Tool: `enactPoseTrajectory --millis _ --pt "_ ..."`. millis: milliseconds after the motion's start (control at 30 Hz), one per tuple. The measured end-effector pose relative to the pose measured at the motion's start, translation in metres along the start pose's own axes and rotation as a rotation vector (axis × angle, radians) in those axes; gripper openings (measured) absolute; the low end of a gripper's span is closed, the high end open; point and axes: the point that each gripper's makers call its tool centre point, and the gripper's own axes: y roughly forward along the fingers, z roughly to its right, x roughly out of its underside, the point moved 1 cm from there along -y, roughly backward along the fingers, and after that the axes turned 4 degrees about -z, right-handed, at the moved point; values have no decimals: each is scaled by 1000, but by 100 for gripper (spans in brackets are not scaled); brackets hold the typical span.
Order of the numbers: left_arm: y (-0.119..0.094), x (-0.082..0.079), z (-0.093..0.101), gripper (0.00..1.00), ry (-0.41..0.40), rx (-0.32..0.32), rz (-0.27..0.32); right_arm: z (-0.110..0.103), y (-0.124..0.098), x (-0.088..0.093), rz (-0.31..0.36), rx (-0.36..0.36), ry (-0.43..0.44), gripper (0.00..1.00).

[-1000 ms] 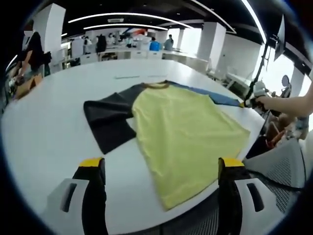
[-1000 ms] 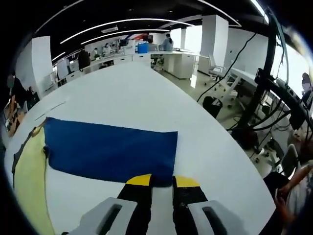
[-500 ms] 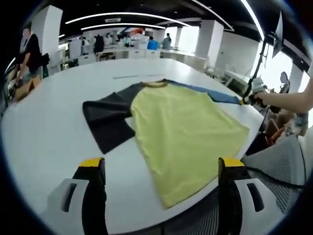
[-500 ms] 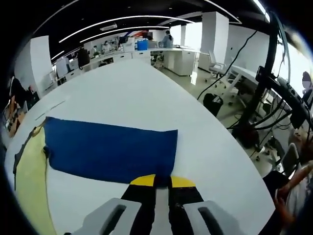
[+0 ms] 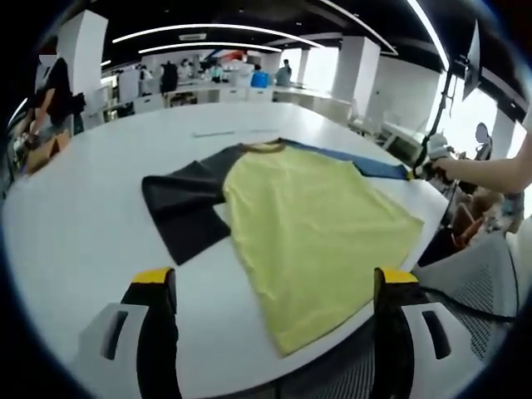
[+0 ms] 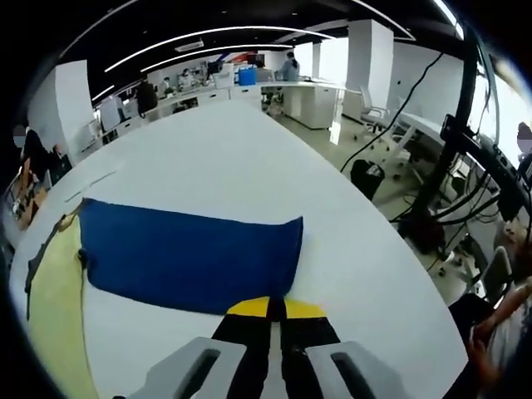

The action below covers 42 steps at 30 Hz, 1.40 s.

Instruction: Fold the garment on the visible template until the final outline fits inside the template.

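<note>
Right gripper [image 6: 275,307] now clamped on blue sleeve [image 6: 187,257]

right gripper [image 6: 268,307]: jaws apart 1.0 s ago, now closed together on the cuff edge of the blue sleeve [image 6: 187,258] | cuff corner lifts slightly | left gripper: no change

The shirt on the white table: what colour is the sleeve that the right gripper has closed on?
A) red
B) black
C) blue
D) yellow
C: in the right gripper view, the right gripper pinches the cuff edge of the blue sleeve; the black sleeve lies on the opposite side.
</note>
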Motion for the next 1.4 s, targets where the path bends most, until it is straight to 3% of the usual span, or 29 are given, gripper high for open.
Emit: enactPoseTrajectory --millis 267,733,1133,1400 --pt "0 -2 -1 96 1 1 8 -8 -8 -4 11 -16 -23 0" --pt "-1 -4 -3 98 -8 -7 23 -33 -20 -27 73 -68 -63 0" --pt "-6 -21 -6 99 -62 -15 121 -58 -23 -45 102 -126 -97 0" --pt "-8 -27 -7 99 -55 -12 146 -74 -23 -59 119 -162 -125 0"
